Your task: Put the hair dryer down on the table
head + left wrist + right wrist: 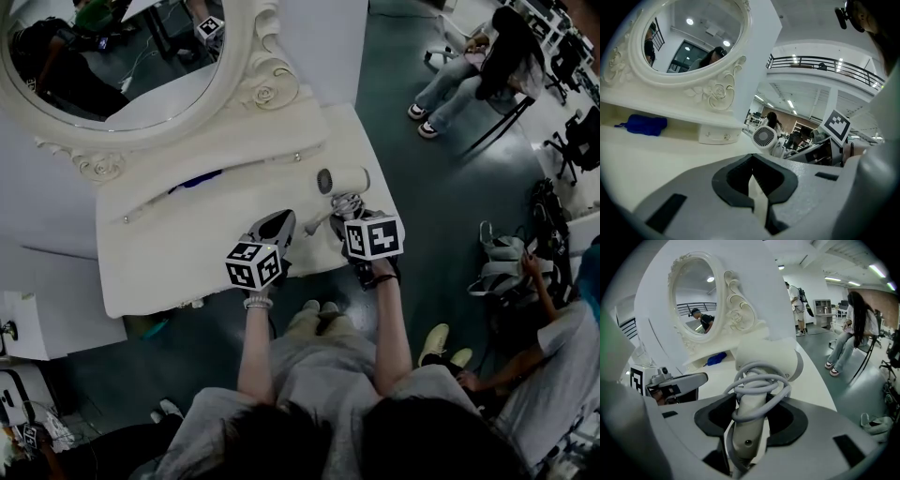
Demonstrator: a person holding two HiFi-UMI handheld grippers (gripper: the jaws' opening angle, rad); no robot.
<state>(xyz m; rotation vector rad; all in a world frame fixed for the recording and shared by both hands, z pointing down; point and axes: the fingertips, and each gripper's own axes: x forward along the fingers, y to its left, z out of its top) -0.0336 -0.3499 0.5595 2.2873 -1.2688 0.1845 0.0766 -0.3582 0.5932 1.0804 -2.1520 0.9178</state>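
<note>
The white hair dryer (345,180) hangs low over the right end of the white vanity table (178,244), its barrel pointing away from me. My right gripper (349,208) is shut on its handle. In the right gripper view the handle (749,416) stands between the jaws with the grey cord (761,385) wound round it. My left gripper (278,223) rests to the left of the dryer, jaws together and holding nothing. From the left gripper view (757,197) the dryer's round rear grille (764,137) shows just ahead to the right.
An ornate oval mirror (253,56) stands at the back of the table, with a blue item (197,178) on the shelf below it. The table's right edge drops to the floor. People sit at the back right (478,75) and near right (553,356), beside bags (502,262).
</note>
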